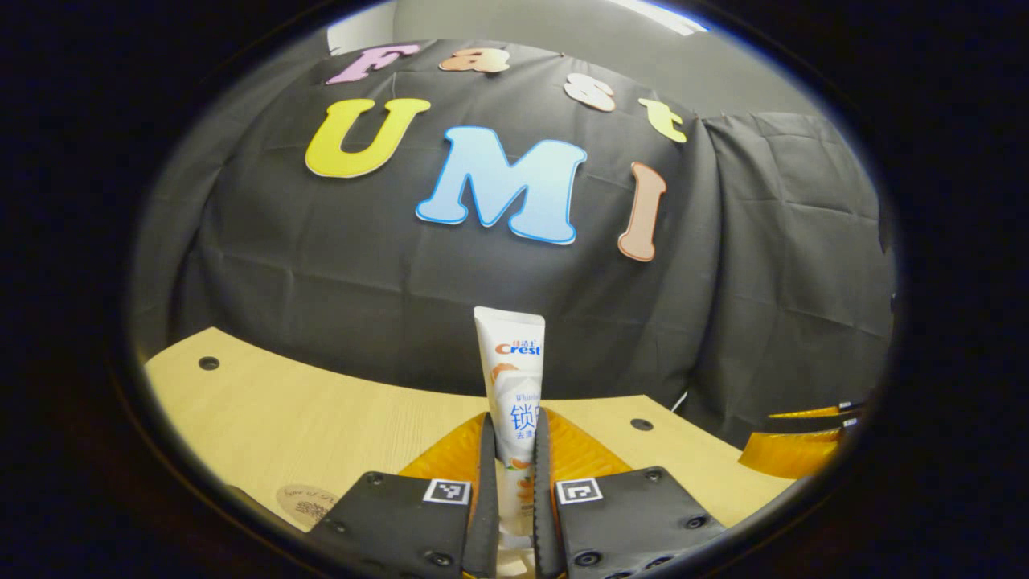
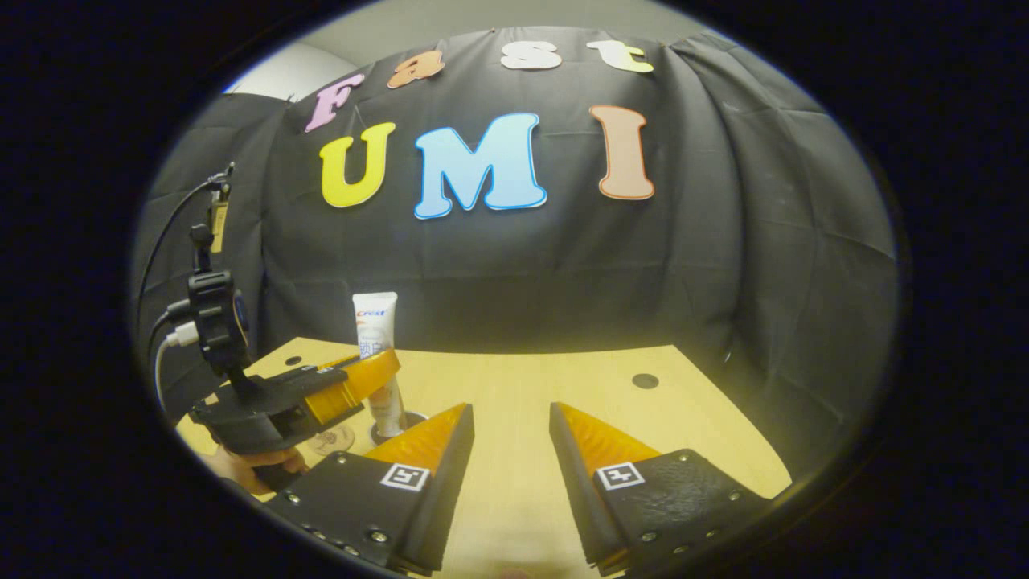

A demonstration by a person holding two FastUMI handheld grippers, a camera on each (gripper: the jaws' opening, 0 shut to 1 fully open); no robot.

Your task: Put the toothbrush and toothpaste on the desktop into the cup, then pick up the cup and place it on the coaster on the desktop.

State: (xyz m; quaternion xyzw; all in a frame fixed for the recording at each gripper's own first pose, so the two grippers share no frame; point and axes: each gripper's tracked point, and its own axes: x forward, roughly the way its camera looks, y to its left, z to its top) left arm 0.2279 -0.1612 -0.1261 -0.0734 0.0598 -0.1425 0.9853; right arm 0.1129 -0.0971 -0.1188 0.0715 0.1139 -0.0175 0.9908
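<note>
Gripping one upright toothpaste (image 1: 512, 378), left tool (image 1: 512, 450) clamps; right tool (image 2: 511, 426) gapes.

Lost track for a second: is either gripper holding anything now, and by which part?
The left gripper is shut on the toothpaste, upright, gripped around its lower half. The right gripper is open and holds nothing.

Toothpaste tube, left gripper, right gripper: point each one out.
toothpaste tube (image 1: 510, 362), left gripper view, upper printed body.
left gripper (image 2: 378, 366), right gripper view, fingertips clamping the tube.
right gripper (image 2: 511, 422), right gripper view, gap between its open fingertips.
</note>
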